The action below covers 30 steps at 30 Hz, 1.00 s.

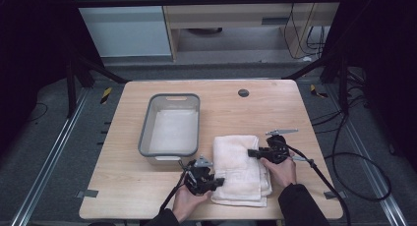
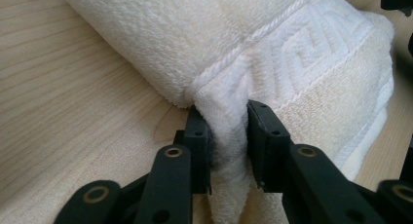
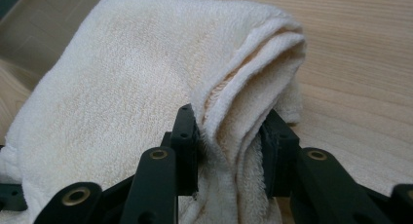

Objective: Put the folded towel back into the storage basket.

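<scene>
On the wooden surface (image 1: 147,186): both tools clamped on the folded cream terry towel (image 1: 241,169).
Left tool (image 2: 229,136) pinches the near corner, right tool (image 3: 229,136) the far edge; lift and transfer to the grey plastic bin (image 1: 145,132) not yet done.

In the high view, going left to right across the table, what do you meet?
Grey tub → left gripper, shut on the towel's near left corner → folded white towel → right gripper, shut on the towel's right edge, with its cable trailing off right.
</scene>
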Each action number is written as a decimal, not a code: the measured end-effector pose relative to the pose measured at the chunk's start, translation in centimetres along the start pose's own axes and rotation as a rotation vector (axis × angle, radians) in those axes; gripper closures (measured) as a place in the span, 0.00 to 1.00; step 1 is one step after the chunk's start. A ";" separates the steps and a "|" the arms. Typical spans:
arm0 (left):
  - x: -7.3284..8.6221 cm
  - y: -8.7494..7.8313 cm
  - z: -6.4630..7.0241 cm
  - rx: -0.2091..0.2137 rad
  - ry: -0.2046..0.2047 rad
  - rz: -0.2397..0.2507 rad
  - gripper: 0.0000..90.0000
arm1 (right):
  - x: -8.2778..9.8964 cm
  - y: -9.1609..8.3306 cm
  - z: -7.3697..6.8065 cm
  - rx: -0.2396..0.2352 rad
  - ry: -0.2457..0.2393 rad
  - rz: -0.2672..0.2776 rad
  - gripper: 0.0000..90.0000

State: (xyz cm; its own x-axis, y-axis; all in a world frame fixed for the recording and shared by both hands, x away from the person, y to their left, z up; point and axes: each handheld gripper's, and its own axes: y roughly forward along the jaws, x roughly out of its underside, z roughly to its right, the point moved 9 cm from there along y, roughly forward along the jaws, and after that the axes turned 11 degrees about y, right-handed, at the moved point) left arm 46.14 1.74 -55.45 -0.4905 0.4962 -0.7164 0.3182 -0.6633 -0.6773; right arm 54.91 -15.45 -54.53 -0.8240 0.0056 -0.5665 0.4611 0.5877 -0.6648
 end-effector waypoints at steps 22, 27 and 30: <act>-2.4 -3.3 0.7 0.002 0.027 0.132 0.83 | -2.5 -4.7 -3.2 -0.049 -0.076 0.140 0.73; -3.0 -4.1 0.8 -0.009 0.043 0.154 0.83 | -2.9 -5.4 -3.7 -0.070 -0.071 0.162 0.73; -3.4 -4.5 1.0 -0.022 0.062 0.160 0.83 | -3.1 -5.7 -4.0 -0.065 -0.084 0.173 0.73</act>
State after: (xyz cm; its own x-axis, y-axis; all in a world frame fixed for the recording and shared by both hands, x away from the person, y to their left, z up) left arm 45.56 2.53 -49.82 -0.3816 0.4191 -0.8238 0.4061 -0.7246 -0.5568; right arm 53.53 -15.58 -47.10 -0.7028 0.0448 -0.7100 0.5687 0.6350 -0.5228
